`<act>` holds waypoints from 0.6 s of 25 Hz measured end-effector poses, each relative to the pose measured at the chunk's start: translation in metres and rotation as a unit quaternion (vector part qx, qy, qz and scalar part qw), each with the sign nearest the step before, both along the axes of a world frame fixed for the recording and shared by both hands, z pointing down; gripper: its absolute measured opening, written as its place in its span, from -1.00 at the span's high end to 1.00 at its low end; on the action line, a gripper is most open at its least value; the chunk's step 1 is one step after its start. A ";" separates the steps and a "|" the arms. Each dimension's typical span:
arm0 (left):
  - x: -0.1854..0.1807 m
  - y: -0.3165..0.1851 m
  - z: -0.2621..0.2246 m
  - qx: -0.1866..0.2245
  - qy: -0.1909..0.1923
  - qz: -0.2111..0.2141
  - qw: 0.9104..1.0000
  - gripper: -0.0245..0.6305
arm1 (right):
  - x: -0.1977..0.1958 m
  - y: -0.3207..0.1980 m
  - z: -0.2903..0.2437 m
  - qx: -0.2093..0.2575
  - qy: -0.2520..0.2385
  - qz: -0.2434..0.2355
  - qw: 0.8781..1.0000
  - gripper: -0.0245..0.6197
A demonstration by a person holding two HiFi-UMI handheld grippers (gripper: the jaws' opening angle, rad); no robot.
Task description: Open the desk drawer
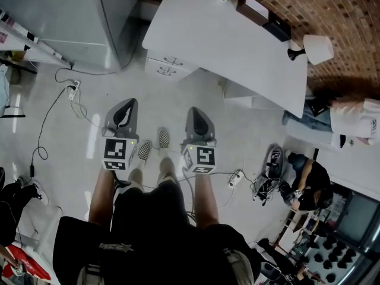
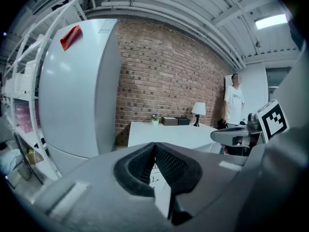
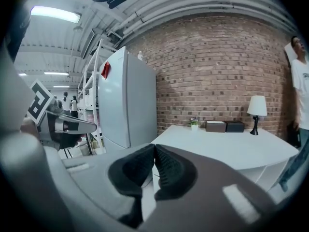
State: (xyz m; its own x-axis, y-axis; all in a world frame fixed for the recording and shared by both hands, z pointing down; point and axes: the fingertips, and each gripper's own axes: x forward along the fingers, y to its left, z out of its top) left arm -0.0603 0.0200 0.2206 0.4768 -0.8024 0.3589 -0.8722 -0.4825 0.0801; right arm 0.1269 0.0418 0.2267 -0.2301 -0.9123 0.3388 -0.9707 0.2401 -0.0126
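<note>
The white desk [image 1: 225, 40] stands ahead of me, at the top of the head view. Its drawer unit [image 1: 168, 66], with curved handles, sits under the desk's left end, and its drawers are closed. My left gripper [image 1: 127, 102] and right gripper [image 1: 195, 110] hover side by side over the floor, well short of the drawers, both pointing toward the desk. In the left gripper view the left gripper [image 2: 155, 146] has its dark pads pressed together with nothing between them. In the right gripper view the right gripper [image 3: 154, 147] is likewise shut and empty, with the desk [image 3: 227, 146] beyond it.
A tall grey fridge [image 1: 71, 16] stands left of the desk. Cables and a power strip [image 1: 72, 91] lie on the floor at left, more cables [image 1: 236, 179] at right. A lamp [image 1: 314, 47] and boxes [image 1: 261, 13] sit on the desk. A person [image 1: 350, 120] stands to the right.
</note>
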 end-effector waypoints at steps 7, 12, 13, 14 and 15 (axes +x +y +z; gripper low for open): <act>0.012 -0.030 0.053 -0.029 -0.003 -0.033 0.999 0.89 | 0.018 -0.042 0.064 -0.021 -0.016 -0.009 1.000 0.91; 0.024 -0.060 0.101 -0.020 -0.016 -0.055 0.998 0.89 | 0.032 -0.071 0.124 -0.041 -0.034 -0.016 0.998 0.91; 0.026 -0.063 0.112 -0.019 -0.016 -0.057 0.998 0.89 | 0.034 -0.076 0.137 -0.045 -0.034 -0.019 0.998 0.91; 0.027 -0.066 0.124 -0.022 -0.017 -0.059 0.998 0.89 | 0.034 -0.080 0.150 -0.048 -0.034 -0.023 0.998 0.91; 0.028 -0.067 0.138 -0.026 -0.018 -0.062 0.998 0.89 | 0.035 -0.084 0.163 -0.051 -0.035 -0.027 0.998 0.91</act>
State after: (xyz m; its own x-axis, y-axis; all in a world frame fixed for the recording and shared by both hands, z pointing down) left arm -0.0319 -0.0471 0.3588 0.3611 -0.8341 0.4171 -0.9278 -0.3665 0.0702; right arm 0.1616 -0.0425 0.3894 -0.3036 -0.8598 0.4105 -0.9525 0.2851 -0.1072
